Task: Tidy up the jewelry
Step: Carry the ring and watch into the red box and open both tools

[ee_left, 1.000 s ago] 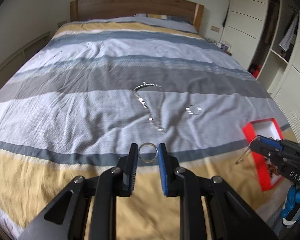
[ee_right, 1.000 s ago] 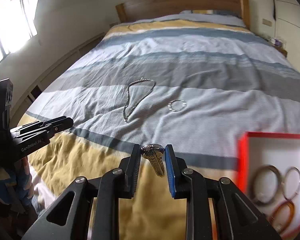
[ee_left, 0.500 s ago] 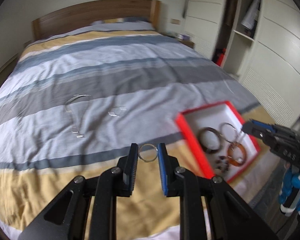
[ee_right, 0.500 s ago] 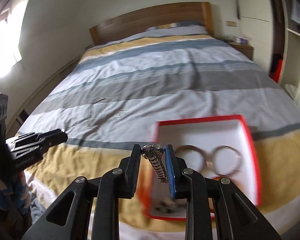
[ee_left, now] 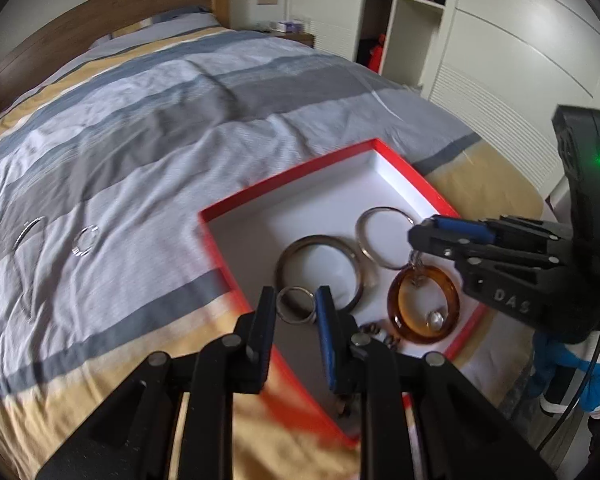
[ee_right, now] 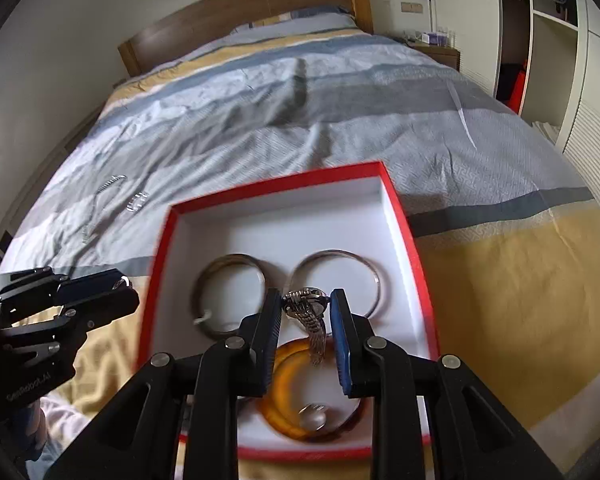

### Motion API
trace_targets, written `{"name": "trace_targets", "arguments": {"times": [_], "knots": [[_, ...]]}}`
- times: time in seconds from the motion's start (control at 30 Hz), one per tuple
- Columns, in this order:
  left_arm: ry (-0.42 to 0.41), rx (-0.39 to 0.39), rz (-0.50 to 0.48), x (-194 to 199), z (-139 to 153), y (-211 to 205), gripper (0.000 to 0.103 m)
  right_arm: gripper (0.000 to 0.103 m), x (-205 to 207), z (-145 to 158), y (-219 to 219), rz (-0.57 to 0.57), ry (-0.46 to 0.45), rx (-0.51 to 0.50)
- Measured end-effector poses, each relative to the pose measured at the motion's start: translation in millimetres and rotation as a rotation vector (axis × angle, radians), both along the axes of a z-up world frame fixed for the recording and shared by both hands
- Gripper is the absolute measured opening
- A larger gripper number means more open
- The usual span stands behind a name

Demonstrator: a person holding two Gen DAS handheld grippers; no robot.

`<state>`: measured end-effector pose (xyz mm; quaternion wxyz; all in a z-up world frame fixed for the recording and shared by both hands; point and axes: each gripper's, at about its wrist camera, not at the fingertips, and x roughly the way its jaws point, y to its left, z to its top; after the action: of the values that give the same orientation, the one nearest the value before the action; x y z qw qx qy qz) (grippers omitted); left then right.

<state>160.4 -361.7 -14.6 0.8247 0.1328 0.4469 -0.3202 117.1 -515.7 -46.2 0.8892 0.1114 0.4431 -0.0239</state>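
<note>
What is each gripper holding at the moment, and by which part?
Left gripper: small silver ring, pinched across its band. Right gripper: metal watch, pinched at its case, strap dangling.

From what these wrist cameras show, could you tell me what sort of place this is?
Most likely a home bedroom: a made bed with a striped duvet and wooden headboard, a bedside table, and built-in white wardrobes with clothes hanging inside.

- You have the bed (ee_left: 148, 128) under everything, its striped duvet in grey, white and yellow.
- Your red box (ee_left: 220, 248) sits on the yellow band near the foot.
- A small silver ring (ee_left: 85, 241) and a chain (ee_left: 28, 230) lie on the pale stripe, well apart from the box.
</note>
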Motion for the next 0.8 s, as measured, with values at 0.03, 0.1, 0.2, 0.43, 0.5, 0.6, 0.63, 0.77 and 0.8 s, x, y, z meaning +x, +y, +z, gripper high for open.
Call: {"name": "trace_targets", "arguments": {"times": [0.03, 0.1, 0.2, 0.43, 0.5, 0.6, 0.63, 0.77, 0.8], "knots": [[0.005, 0.002, -0.005, 2, -4, -5, 0.019, 0.024, 2, -2, -1, 0.003, 0.004, -0.006], [0.020, 0.009, -0.011, 7, -14, -13, 0.019, 0.024, 9, -9, -5, 0.013, 0.019, -0.025], [0.037, 0.026, -0.016, 12, -28, -21, 0.019, 0.024, 14, -16, -7, 0.031, 0.035, -0.052], [0.055, 0.035, -0.012, 18, -47, -26, 0.019, 0.025, 16, -32, -10, 0.054, 0.059, -0.071], [0.057, 0.034, -0.011, 19, -48, -26, 0.019, 0.025, 17, -33, -9, 0.057, 0.067, -0.084], [0.059, 0.032, 0.004, 21, -47, -25, 0.019, 0.025, 16, -34, -9, 0.056, 0.074, -0.090], [0.063, 0.031, 0.011, 21, -46, -24, 0.020, 0.025, 15, -33, -9, 0.053, 0.074, -0.089], [0.093, 0.040, 0.035, 26, -47, -21, 0.026, 0.030, 10, -31, -10, 0.042, 0.075, -0.071], [0.105, 0.037, 0.032, 27, -47, -21, 0.027, 0.032, 9, -29, -10, 0.038, 0.073, -0.070]]}}
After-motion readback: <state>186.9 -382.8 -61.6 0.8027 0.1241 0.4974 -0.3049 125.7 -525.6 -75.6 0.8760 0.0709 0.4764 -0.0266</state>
